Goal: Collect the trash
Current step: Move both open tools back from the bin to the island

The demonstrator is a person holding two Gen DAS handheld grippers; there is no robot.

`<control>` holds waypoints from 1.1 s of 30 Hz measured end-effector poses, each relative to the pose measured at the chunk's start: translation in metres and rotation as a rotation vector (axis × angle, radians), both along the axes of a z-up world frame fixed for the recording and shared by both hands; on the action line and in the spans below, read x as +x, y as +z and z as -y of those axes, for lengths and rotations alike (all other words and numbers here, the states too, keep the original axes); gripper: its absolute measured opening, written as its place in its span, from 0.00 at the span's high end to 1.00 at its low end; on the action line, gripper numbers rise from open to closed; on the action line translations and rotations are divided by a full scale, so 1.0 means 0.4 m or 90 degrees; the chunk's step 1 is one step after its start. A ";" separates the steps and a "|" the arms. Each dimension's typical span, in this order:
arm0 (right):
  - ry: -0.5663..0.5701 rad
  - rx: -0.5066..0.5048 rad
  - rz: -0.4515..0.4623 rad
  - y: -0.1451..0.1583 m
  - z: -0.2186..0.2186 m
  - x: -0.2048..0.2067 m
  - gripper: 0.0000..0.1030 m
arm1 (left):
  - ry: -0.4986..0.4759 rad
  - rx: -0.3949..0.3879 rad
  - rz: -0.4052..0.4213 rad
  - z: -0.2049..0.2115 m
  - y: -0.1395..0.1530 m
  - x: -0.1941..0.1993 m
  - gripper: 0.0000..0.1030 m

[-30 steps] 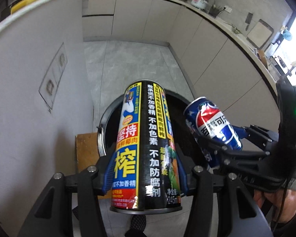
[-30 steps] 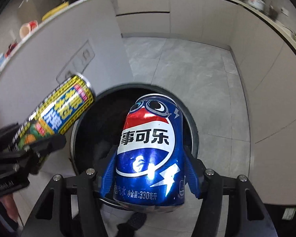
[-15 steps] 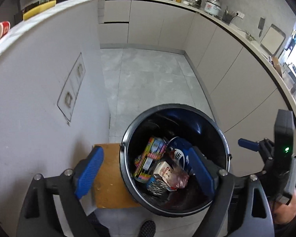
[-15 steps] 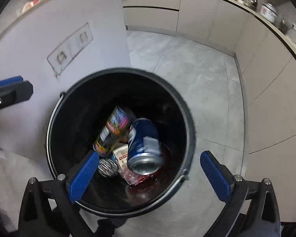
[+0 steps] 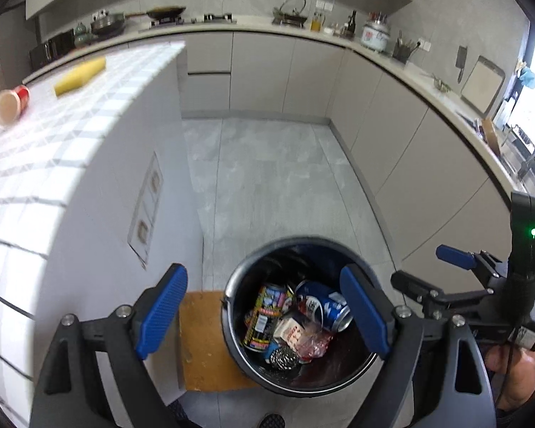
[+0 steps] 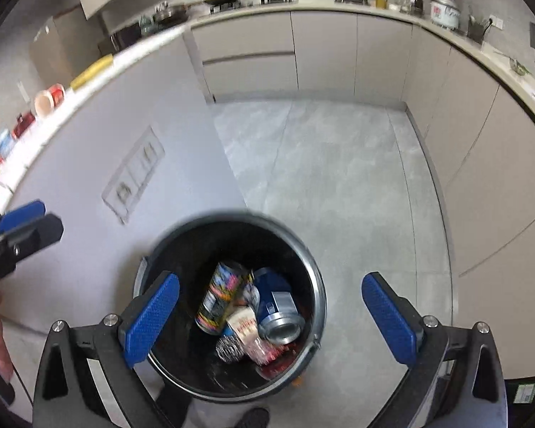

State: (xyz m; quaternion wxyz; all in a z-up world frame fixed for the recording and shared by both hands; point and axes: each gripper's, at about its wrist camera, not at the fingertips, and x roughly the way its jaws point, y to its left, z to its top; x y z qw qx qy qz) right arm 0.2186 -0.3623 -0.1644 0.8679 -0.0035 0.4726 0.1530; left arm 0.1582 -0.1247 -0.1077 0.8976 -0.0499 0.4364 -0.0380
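While both jaws stand wide and empty, the left hand-held gripper (image 5: 264, 315) and right hand-held gripper (image 6: 271, 315) hang above the black bin (image 6: 317, 285) at lower centre; their jaws have just been opening. Inside lie a blue can (image 6: 278, 308), a yellow-black can (image 6: 219, 297) and wrappers.

Kitchen interior: grey tiled floor (image 5: 267, 178), beige base cabinets (image 5: 392, 114) beneath a curving countertop (image 5: 410, 67), white island panel (image 6: 100, 164), bright window (image 5: 531, 107) at right.
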 end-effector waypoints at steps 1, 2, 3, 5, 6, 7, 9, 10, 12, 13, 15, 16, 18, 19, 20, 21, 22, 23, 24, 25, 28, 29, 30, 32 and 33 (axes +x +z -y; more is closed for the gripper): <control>-0.005 0.004 0.009 0.016 -0.002 0.000 0.00 | 0.008 0.005 0.008 -0.014 0.025 -0.004 0.14; -0.009 0.011 0.017 0.036 -0.004 0.004 0.00 | 0.013 0.007 0.012 -0.025 0.041 -0.005 0.14; -0.015 0.020 0.027 0.063 -0.010 0.009 0.00 | 0.017 0.008 0.015 -0.037 0.050 -0.007 0.14; -0.020 0.031 0.032 0.092 -0.020 0.018 0.00 | 0.030 0.011 0.023 -0.066 0.075 -0.013 0.14; -0.017 0.034 0.025 0.111 -0.034 0.026 0.00 | 0.036 0.011 0.026 -0.083 0.086 -0.016 0.14; -0.018 0.031 0.022 0.117 -0.047 0.031 0.00 | 0.044 0.011 0.030 -0.104 0.100 -0.022 0.14; -0.018 0.030 0.029 0.150 -0.074 0.035 0.00 | 0.055 0.013 0.041 -0.135 0.116 -0.036 0.14; -0.013 0.036 0.033 0.166 -0.091 0.036 0.00 | 0.059 0.015 0.044 -0.144 0.120 -0.041 0.13; -0.009 0.046 0.044 0.194 -0.121 0.034 0.00 | 0.074 0.019 0.055 -0.187 0.132 -0.058 0.10; -0.003 0.049 0.049 0.210 -0.144 0.034 0.00 | 0.084 0.023 0.061 -0.209 0.138 -0.065 0.08; 0.006 0.048 0.055 0.233 -0.184 0.040 0.00 | 0.102 0.027 0.069 -0.264 0.149 -0.073 0.08; 0.010 0.049 0.060 0.246 -0.205 0.043 0.00 | 0.110 0.027 0.073 -0.299 0.155 -0.074 0.08; 0.015 0.049 0.066 0.270 -0.261 0.055 0.00 | 0.134 0.036 0.078 -0.373 0.162 -0.073 0.08; 0.018 0.052 0.067 0.280 -0.284 0.063 0.00 | 0.144 0.039 0.081 -0.397 0.166 -0.071 0.08; 0.022 0.056 0.067 0.290 -0.311 0.072 0.00 | 0.161 0.043 0.084 -0.437 0.169 -0.068 0.05; 0.025 0.057 0.067 0.299 -0.333 0.078 0.00 | 0.173 0.045 0.085 -0.465 0.172 -0.065 0.03; 0.025 0.055 0.068 0.310 -0.365 0.090 0.00 | 0.188 0.052 0.084 -0.505 0.174 -0.058 0.00; 0.026 0.053 0.069 0.319 -0.394 0.101 0.00 | 0.197 0.058 0.081 -0.537 0.174 -0.049 0.00; 0.026 0.055 0.070 0.328 -0.416 0.111 0.00 | 0.200 0.061 0.077 -0.567 0.172 -0.039 0.00; 0.025 0.057 0.070 0.336 -0.449 0.126 0.00 | 0.203 0.062 0.070 -0.603 0.170 -0.025 0.00; 0.026 0.052 0.067 0.350 -0.545 0.172 0.00 | 0.222 0.055 0.069 -0.696 0.171 0.005 0.00; 0.026 0.051 0.066 0.353 -0.577 0.188 0.00 | 0.223 0.053 0.068 -0.717 0.171 0.011 0.00; 0.028 0.051 0.065 0.358 -0.604 0.201 0.00 | 0.226 0.048 0.065 -0.755 0.170 0.028 0.00; 0.035 0.059 0.060 0.365 -0.671 0.229 0.00 | 0.230 0.044 0.064 -0.790 0.174 0.047 0.00; 0.038 0.062 0.059 0.367 -0.700 0.239 0.00 | 0.230 0.036 0.066 -0.820 0.175 0.061 0.00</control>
